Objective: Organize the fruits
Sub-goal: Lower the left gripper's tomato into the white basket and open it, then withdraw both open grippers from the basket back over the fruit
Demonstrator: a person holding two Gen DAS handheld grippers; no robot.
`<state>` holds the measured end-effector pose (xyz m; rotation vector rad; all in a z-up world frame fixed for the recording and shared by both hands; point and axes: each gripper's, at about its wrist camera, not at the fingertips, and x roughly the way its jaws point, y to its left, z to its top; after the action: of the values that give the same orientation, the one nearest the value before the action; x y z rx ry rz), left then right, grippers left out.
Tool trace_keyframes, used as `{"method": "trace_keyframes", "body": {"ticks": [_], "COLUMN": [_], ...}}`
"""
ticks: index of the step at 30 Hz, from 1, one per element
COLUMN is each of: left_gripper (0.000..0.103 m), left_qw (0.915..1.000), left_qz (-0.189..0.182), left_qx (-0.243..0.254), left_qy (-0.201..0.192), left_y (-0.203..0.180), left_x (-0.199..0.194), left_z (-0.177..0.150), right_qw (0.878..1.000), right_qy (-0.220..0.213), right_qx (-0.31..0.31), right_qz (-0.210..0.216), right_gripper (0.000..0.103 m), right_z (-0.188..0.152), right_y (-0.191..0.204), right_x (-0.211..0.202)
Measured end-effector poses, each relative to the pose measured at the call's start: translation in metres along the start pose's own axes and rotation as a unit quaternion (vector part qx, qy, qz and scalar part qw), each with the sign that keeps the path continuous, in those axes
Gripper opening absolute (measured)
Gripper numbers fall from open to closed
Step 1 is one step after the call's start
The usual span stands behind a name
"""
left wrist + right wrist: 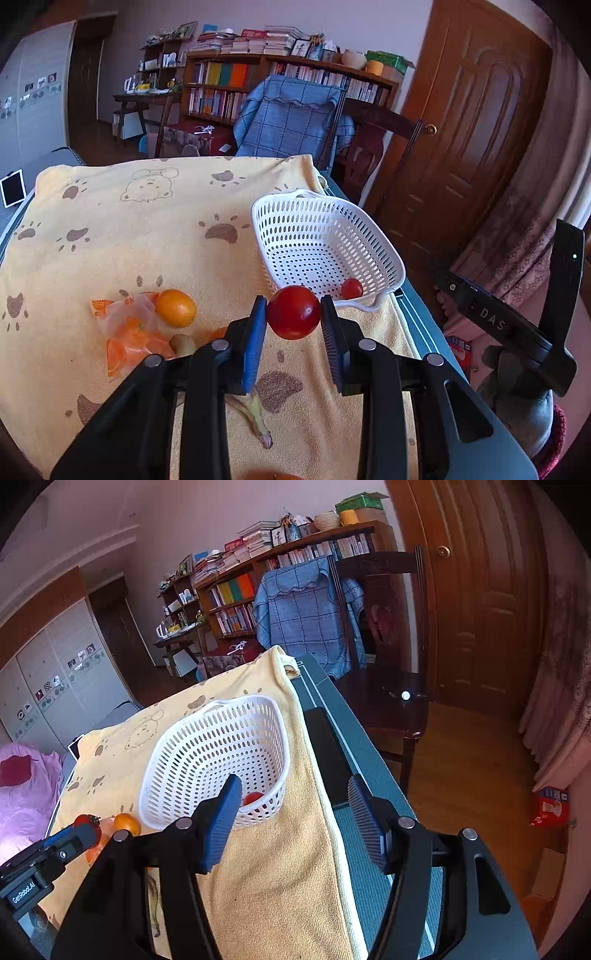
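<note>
The left gripper is closed on a red tomato, held clear above the yellow towel on the counter, just short of the white basket's near rim. One small tomato already lies in the basket. The right gripper stands wide apart and empty, beside the basket. Judged step: carrying fruit to the basket. Next move calls for advancing over the rim, then releasing. An orange kumquat waits on the towel.

Def a home, lived-in room: packed bookshelf, wood door, chair w/ blanket, paw-print towel on table.
</note>
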<state>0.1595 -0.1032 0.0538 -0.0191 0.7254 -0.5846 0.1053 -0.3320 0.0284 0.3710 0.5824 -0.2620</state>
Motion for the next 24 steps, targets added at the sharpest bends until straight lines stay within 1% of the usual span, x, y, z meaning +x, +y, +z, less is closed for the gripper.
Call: {"method": "trace_keyframes", "body": {"ticks": [5, 11, 12, 13, 14, 15, 21, 23, 24], "left_gripper": [0.030, 0.032, 0.039, 0.058, 0.064, 0.066, 0.068, 0.071, 0.075], "left_qw": [0.9998, 0.9994, 0.9995, 0.9995, 0.9996, 0.9997, 0.9994, 0.9993, 0.9992], "left_qz": [0.008, 0.015, 0.013, 0.013, 0.013, 0.014, 0.025, 0.031, 0.034], "left_qx": [0.016, 0.025, 0.023, 0.020, 0.016, 0.014, 0.009, 0.006, 0.004], "left_qy": [0.005, 0.016, 0.019, 0.022, 0.019, 0.014, 0.021, 0.020, 0.020], "left_y": [-0.014, -0.021, -0.021, -0.021, -0.020, -0.019, -0.012, -0.009, -0.008], "left_x": [0.031, 0.063, 0.067, 0.070, 0.071, 0.071, 0.075, 0.074, 0.074], "left_z": [0.021, 0.034, 0.036, 0.037, 0.037, 0.037, 0.036, 0.036, 0.036], "right_qw": [1.000, 1.000, 1.000, 1.000, 1.000, 1.000, 0.999, 0.999, 0.999], "right_qy": [0.002, 0.008, 0.011, 0.013, 0.015, 0.018, 0.034, 0.036, 0.037], "right_qx": [0.008, -0.003, -0.003, -0.003, -0.001, 0.001, 0.010, 0.010, 0.009], "right_qz": [-0.002, 0.001, 0.003, 0.004, 0.005, 0.007, 0.013, 0.014, 0.015], "right_gripper": [0.062, 0.062, 0.062, 0.062, 0.062, 0.062, 0.062, 0.062, 0.062], "right_z": [-0.013, -0.020, -0.021, -0.022, -0.022, -0.023, -0.026, -0.026, -0.026], "right_y": [-0.008, -0.007, -0.007, -0.007, -0.009, -0.010, -0.015, -0.014, -0.014], "right_x": [-0.001, 0.004, 0.005, 0.007, 0.008, 0.010, 0.019, 0.021, 0.022]}}
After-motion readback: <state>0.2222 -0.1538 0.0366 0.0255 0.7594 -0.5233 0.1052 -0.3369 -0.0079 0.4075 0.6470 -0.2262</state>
